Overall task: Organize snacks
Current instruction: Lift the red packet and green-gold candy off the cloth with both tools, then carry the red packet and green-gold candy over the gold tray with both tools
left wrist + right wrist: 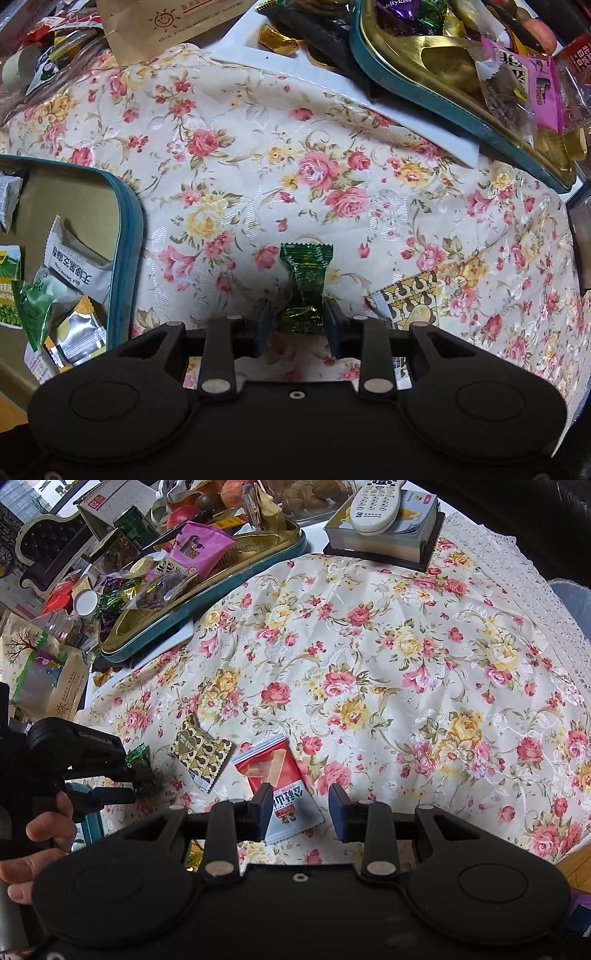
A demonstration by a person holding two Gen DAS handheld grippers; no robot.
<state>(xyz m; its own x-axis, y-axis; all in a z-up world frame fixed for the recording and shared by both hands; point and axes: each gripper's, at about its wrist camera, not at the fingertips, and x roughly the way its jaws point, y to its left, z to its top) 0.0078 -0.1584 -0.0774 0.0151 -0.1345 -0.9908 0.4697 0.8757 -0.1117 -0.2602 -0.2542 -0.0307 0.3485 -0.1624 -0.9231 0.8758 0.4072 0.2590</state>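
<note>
A green foil candy (304, 278) lies on the floral cloth. My left gripper (297, 319) is open with its blue pads on either side of the candy's near twisted end, not closed on it. It also shows in the right wrist view (127, 781), with the candy (138, 755) at its tips. A red and white snack packet (282, 788) lies on the cloth. My right gripper (301, 805) is open over the packet's lower half. A gold-black heart packet (201, 755) lies between the two, also seen in the left wrist view (408, 301).
A teal tin (125, 236) at the left holds several snack packets. A teal-rimmed gold tray (207, 590) at the back is piled with candies and a pink packet (199, 550). A remote (376, 502) lies on a book at the back right. Paper bags (44, 672) stand at the left.
</note>
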